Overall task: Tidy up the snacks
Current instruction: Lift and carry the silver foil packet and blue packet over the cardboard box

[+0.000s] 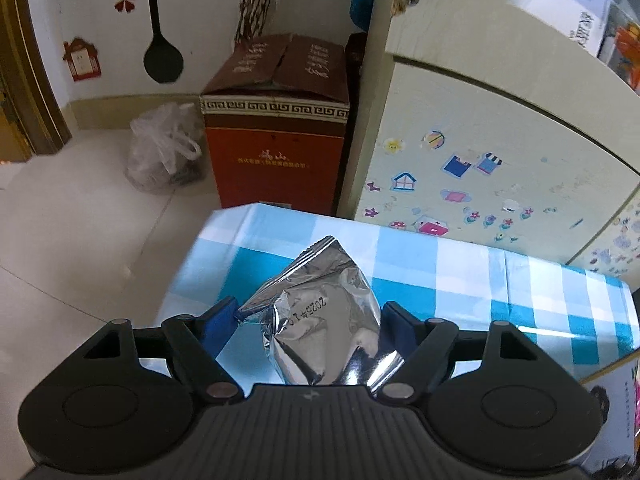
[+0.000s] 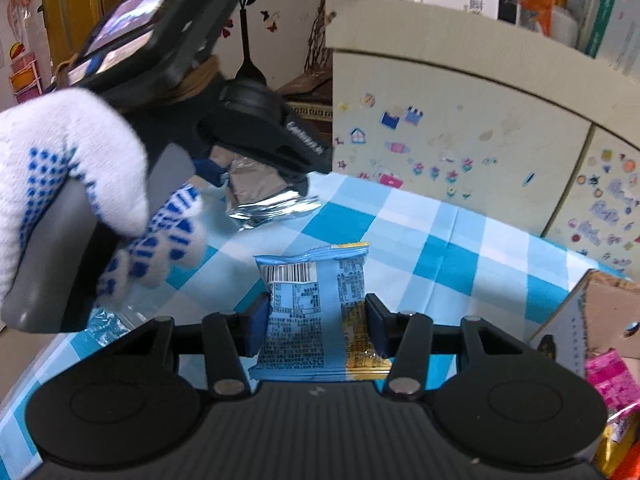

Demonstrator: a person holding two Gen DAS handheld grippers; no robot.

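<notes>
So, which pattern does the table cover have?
The table cover has a blue and white check pattern, seen best in the right wrist view.

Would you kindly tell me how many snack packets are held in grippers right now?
2. A silver foil packet is pinched in the left gripper, and a blue packet is pinched in the right gripper. Others may lie unseen in the box at the right.

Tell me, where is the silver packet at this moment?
The silver packet sits between the left gripper's blue pads, above the checked tablecloth. In the right wrist view it appears upper left, beyond the blue packet.
</notes>
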